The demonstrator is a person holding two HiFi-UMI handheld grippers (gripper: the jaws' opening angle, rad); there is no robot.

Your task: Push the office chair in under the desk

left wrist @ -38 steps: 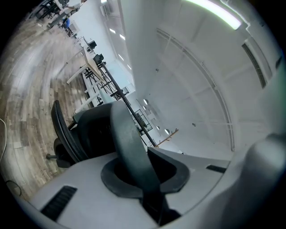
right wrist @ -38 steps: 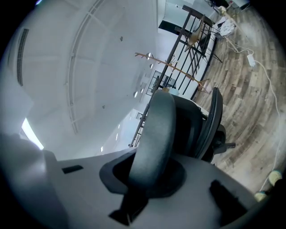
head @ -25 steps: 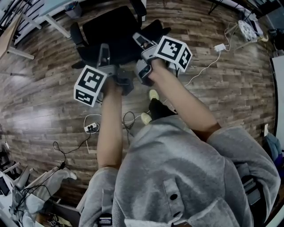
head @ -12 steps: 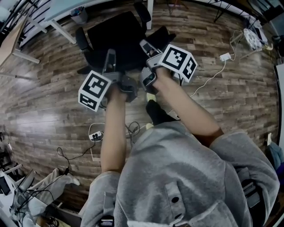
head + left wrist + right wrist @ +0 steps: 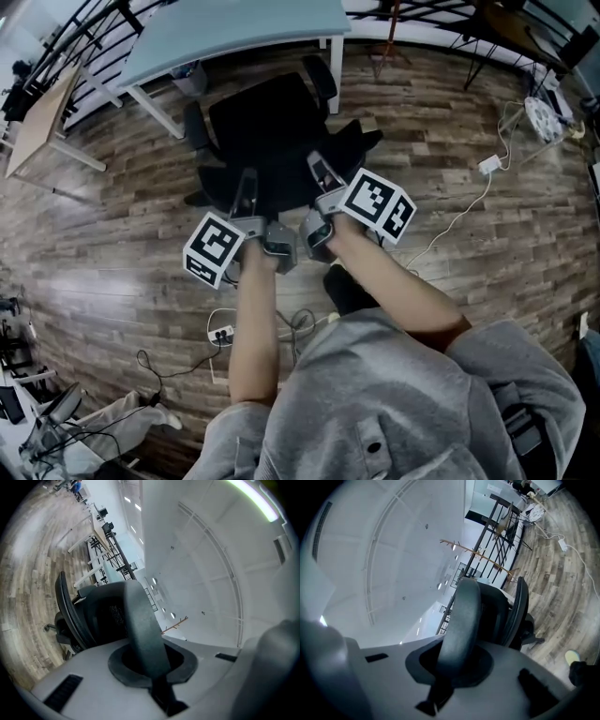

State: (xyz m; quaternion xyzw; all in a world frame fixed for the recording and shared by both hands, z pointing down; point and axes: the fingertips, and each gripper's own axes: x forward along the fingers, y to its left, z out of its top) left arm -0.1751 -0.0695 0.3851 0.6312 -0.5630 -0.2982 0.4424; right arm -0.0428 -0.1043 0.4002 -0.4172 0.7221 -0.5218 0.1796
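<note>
**A:** How do the arms sit?

**B:** Both bare forearms (image 5: pixel 255 319) reach forward side by side. The left gripper (image 5: pixel 250 174) and right gripper (image 5: pixel 314 159) are clenched with nothing between the jaws, and their tips are at the backrest of the black office chair (image 5: pixel 267 131).

**A:** Where's the chair?

**B:** On the wood floor (image 5: pixel 112 234), close in front of the desk (image 5: pixel 234 28).

**A:** Anything nearby?

**B:** A power strip (image 5: pixel 221 333) with cables, back by the person's feet.

Desk (image 5: pixel 234 33) running off head view's top edge. Office chair (image 5: pixel 267 127) base mostly hiding beneath seat. Tips of left gripper (image 5: pixel 247 180) and right gripper (image 5: pixel 317 164) blending into black backrest, contact unclear. Person's foot (image 5: pixel 345 289) partly disappearing under sweatshirt (image 5: pixel 403 403). Bottom-left cable clutter (image 5: pixel 66 422) showing too small to identify.
</note>
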